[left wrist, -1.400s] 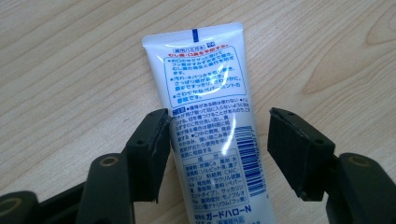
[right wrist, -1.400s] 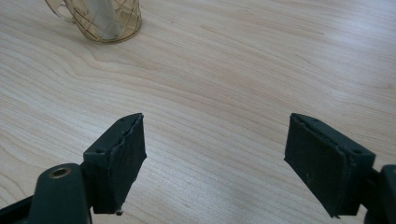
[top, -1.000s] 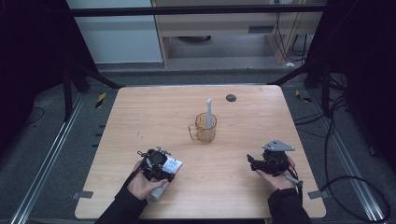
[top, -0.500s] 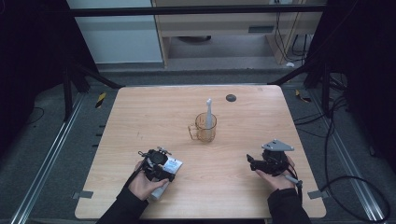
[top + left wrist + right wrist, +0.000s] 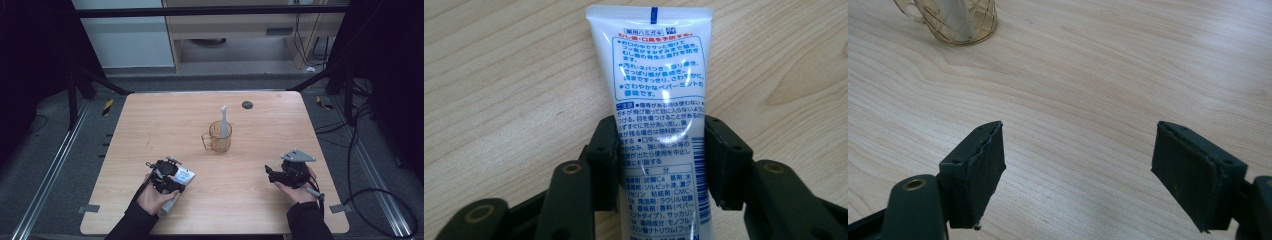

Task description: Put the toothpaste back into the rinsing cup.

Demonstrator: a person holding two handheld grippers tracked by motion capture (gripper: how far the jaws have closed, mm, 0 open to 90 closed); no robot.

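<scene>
Near the table's (image 5: 250,200) front edge, one white tube (image 5: 659,105), its cap end cut off from sight, lies between the left gripper (image 5: 661,160), whose jaws have just closed onto it, while the right gripper (image 5: 1078,170) gapes wide, holding nothing.

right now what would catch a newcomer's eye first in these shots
First, the white toothpaste tube lying on the wooden table at the near left, with the left gripper whose jaws have just been closing pressed against its sides. Next, the amber mug at the table's middle with a pale toothbrush standing in it. The right gripper hangs open at the near right.
</scene>
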